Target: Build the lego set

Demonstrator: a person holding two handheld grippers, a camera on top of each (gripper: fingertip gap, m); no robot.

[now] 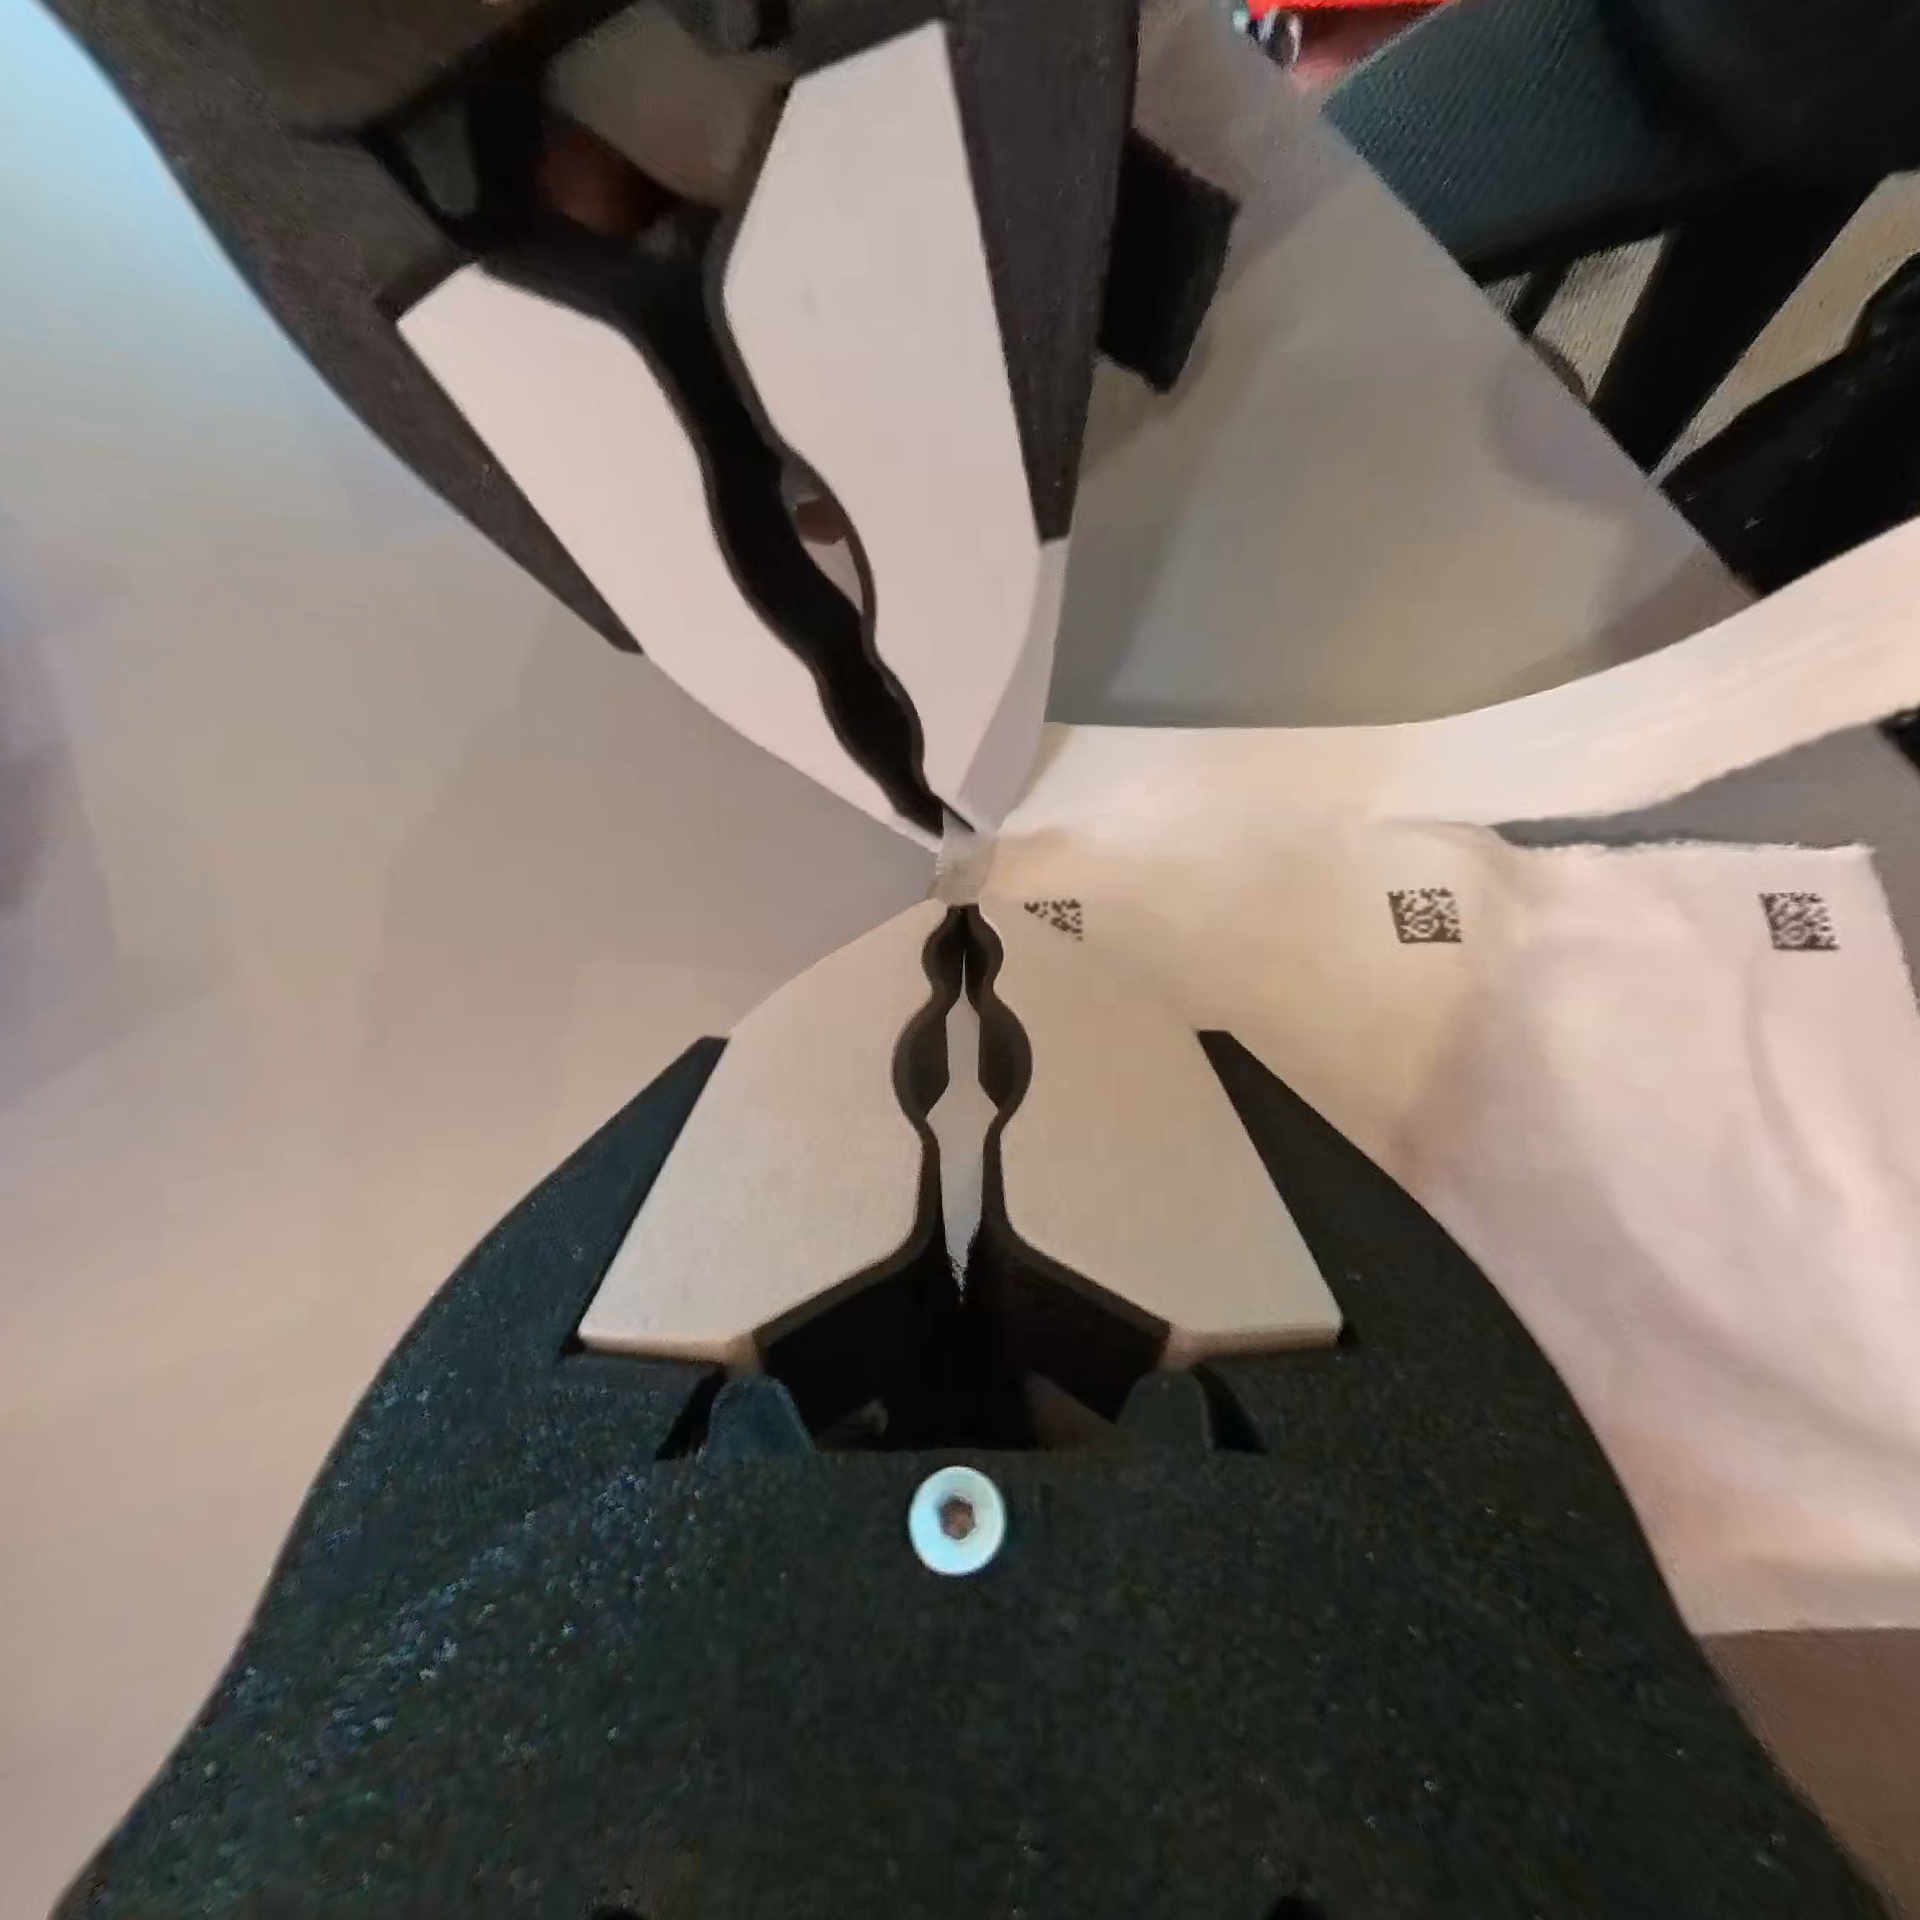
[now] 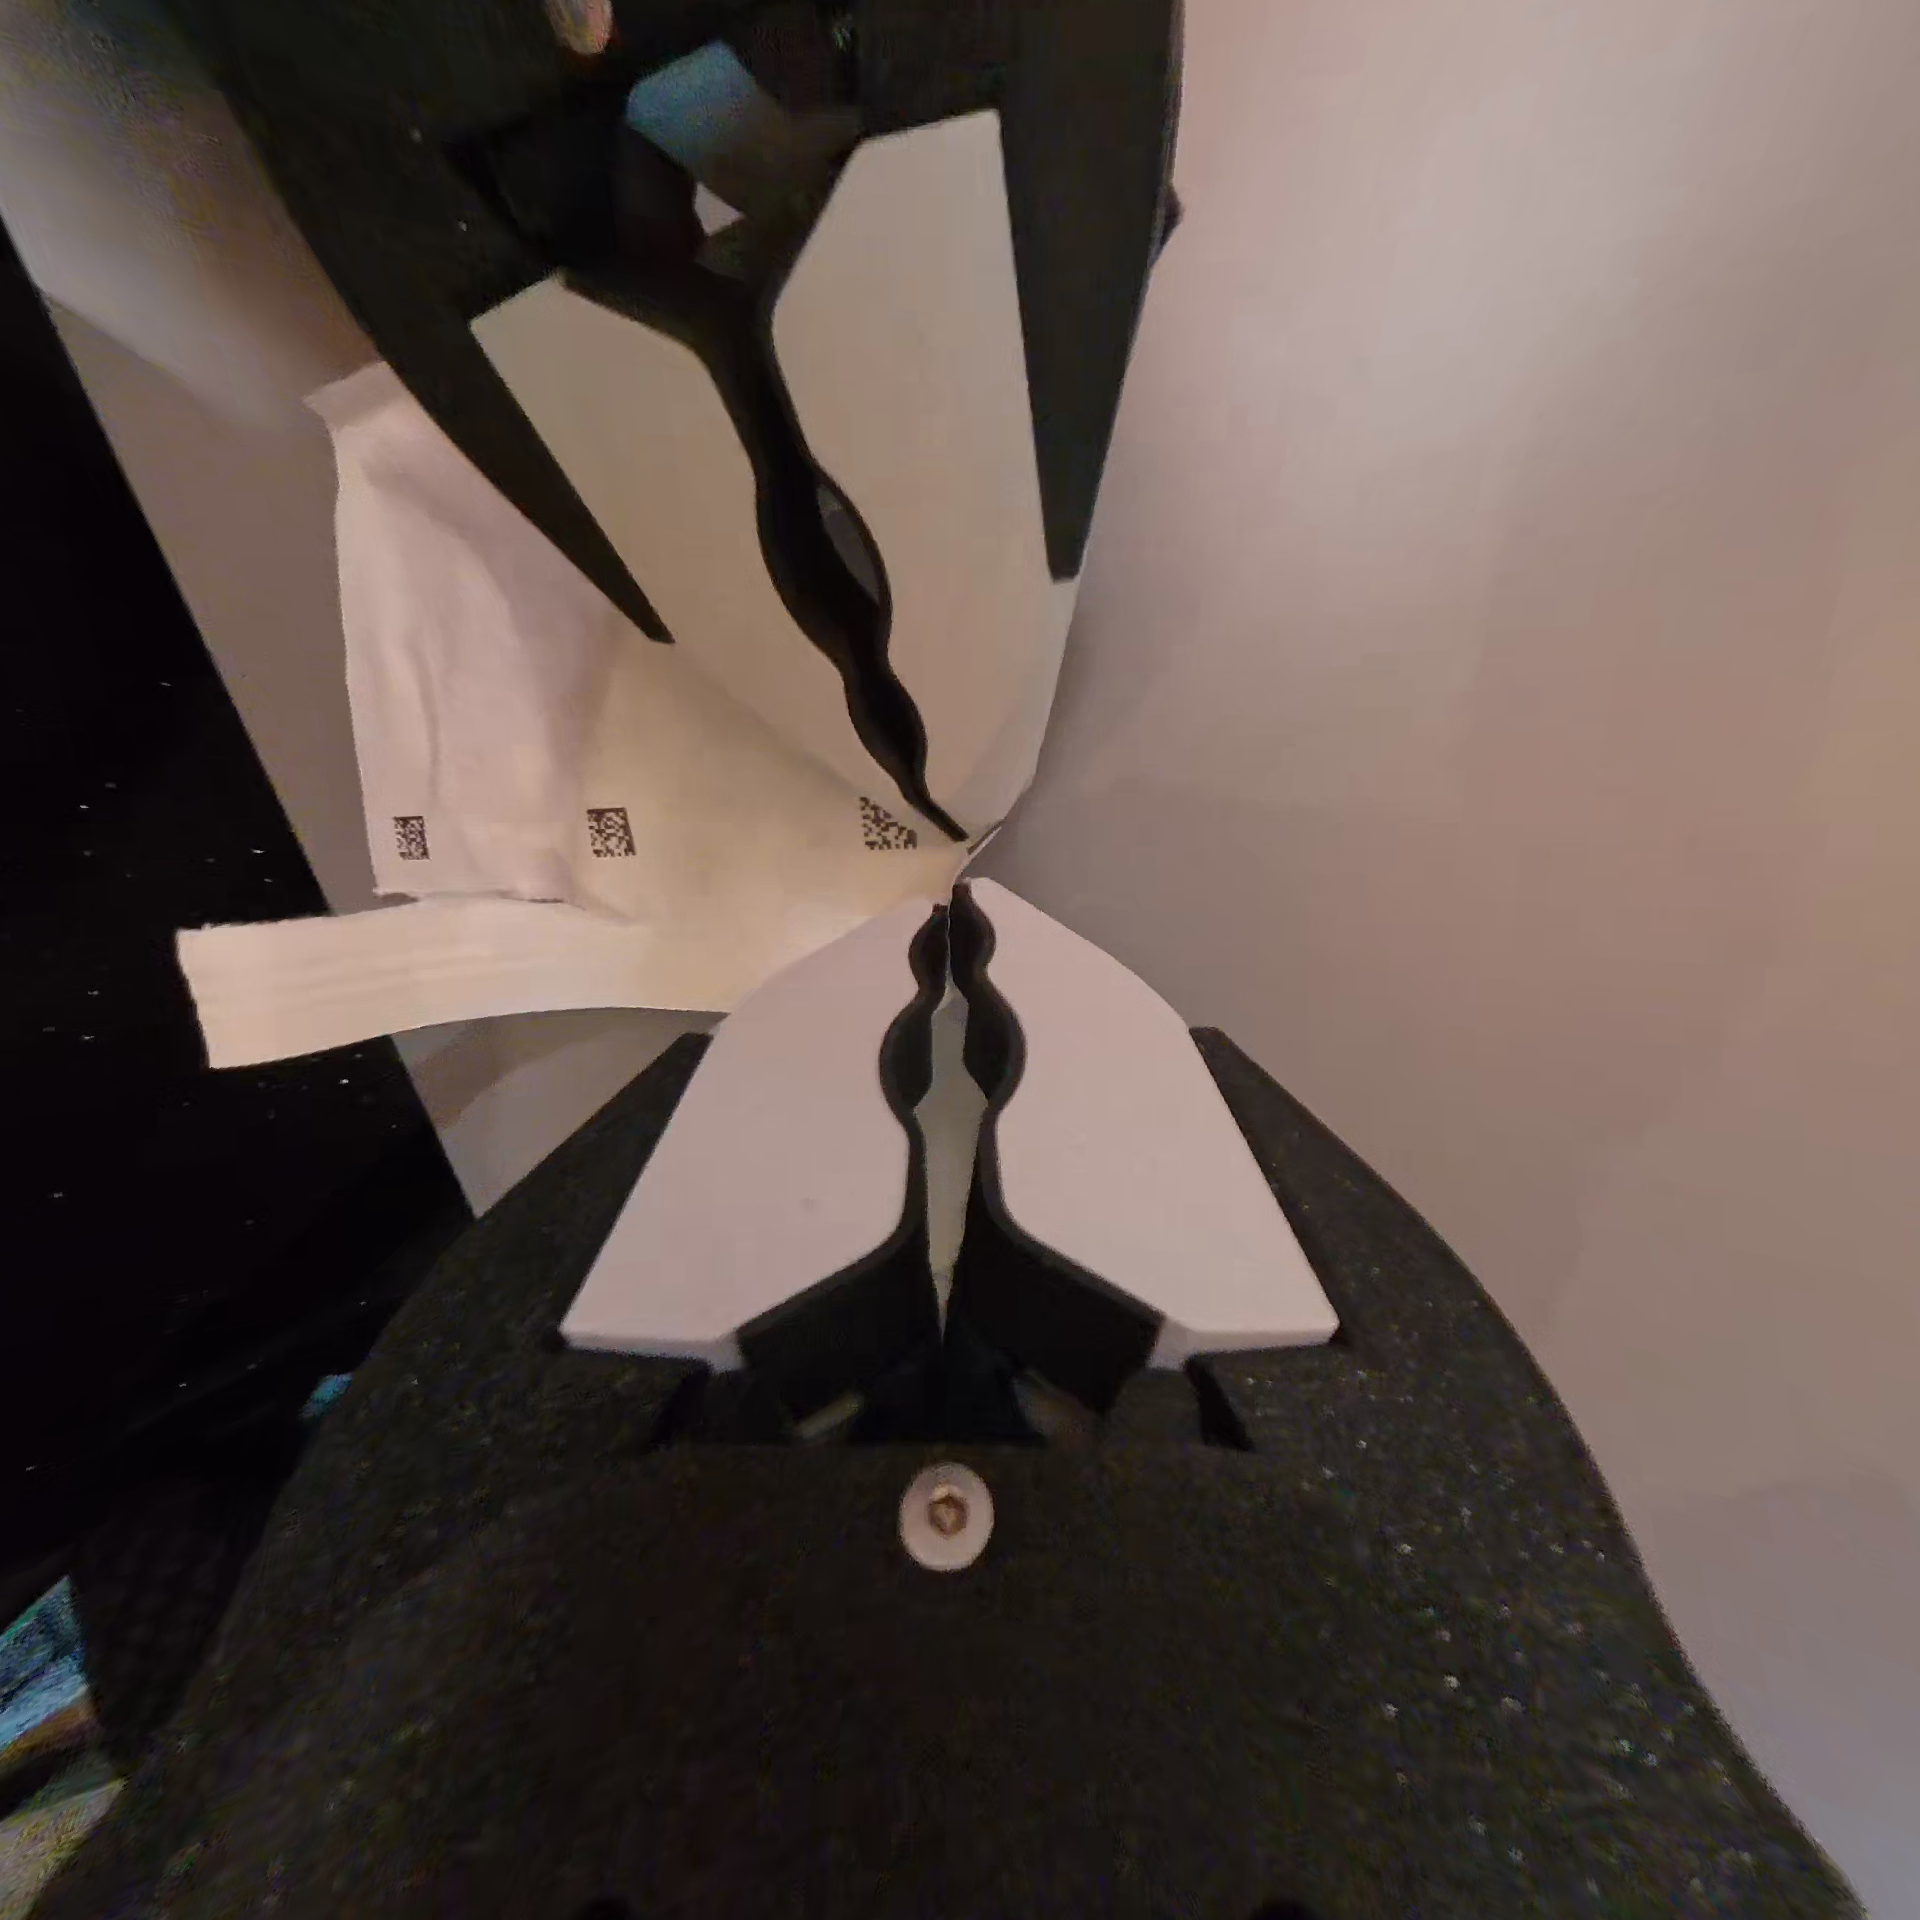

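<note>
A white cloth [image 1: 1351,1039] with small black square code marks lies partly on the pale table [image 1: 312,831]. A long white strip [image 1: 1455,727] runs off it. My left gripper [image 1: 961,920] is shut on the cloth's bunched corner, with cloth showing between its fingers. My right gripper [image 1: 948,831] comes in from above, tip to tip with it, pinching the same corner. In the right wrist view my right gripper [image 2: 956,902] is shut on the cloth [image 2: 675,852], which spreads to the left, with the strip [image 2: 416,977] below it. The left gripper [image 2: 961,831] meets it from above.
The table edge runs diagonally at the upper right of the left wrist view, with dark chairs [image 1: 1558,125] beyond it. In the right wrist view the dark speckled floor [image 2: 156,935] lies past the table's left edge. The pale table top [image 2: 1455,727] stretches to the right. The grippers are tip to tip, or close to it.
</note>
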